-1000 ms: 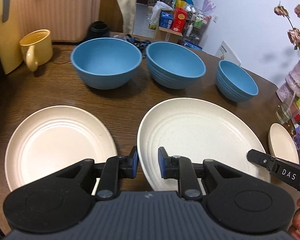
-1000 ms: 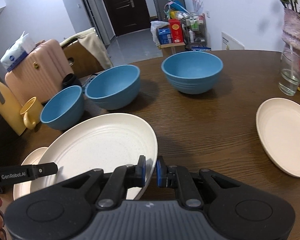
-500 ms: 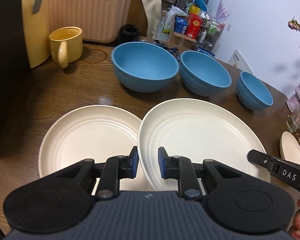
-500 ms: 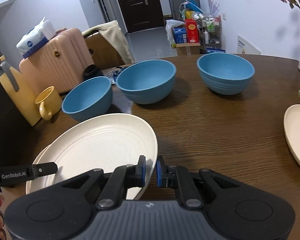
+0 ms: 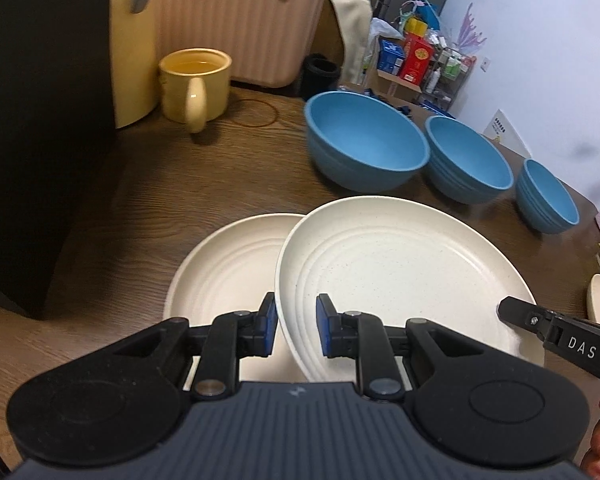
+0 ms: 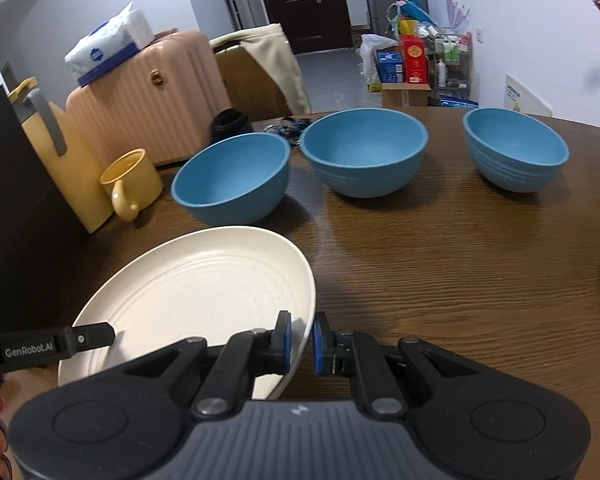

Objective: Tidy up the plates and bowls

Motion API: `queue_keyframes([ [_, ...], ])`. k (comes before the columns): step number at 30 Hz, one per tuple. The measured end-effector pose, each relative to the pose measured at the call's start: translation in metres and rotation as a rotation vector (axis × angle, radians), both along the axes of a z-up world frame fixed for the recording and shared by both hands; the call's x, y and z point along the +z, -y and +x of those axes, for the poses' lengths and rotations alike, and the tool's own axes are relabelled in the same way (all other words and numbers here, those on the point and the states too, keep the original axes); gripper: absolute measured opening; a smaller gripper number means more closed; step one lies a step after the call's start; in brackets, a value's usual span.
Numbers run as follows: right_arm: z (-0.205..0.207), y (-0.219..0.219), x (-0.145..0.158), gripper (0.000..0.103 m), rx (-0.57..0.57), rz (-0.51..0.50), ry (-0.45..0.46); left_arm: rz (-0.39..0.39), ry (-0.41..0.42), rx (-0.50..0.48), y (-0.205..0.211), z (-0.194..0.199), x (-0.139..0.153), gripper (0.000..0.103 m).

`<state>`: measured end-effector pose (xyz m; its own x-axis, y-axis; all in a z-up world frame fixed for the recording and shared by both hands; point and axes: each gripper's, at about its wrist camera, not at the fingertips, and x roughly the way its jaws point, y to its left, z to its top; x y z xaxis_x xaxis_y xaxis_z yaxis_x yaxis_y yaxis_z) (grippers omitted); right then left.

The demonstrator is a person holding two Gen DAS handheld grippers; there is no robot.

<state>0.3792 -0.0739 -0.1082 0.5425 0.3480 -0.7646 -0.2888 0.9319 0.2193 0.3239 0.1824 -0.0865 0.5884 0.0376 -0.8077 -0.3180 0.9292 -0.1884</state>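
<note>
While both grippers tilt down over the table [image 6: 440,264], the left gripper [image 5: 296,326] pinches the big plate's [image 5: 400,272] near-left rim and the right gripper [image 6: 300,340] pinches its opposite rim. Held above the wood, this plate overlaps a second plate [image 5: 228,276] lying flat at its left. Three bowls [image 6: 364,152] line the far side; bare wood lies between.
</note>
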Motion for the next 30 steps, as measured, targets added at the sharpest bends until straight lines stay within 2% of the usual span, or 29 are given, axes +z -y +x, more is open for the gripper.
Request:
queue_keyframes([
  [10, -0.011, -0.048, -0.022, 0.011, 0.031, -0.007, -0.010, -0.001, -0.025, 0.035, -0.043, -0.011, -0.021, 0.021],
  [19, -0.012, -0.070, -0.032, 0.011, 0.026, -0.051, 0.009, 0.031, -0.027, 0.010, -0.051, -0.010, -0.034, 0.021],
  [30, -0.015, -0.084, -0.038, 0.013, 0.007, -0.101, 0.048, 0.081, -0.030, -0.035, -0.053, 0.000, -0.037, 0.020],
])
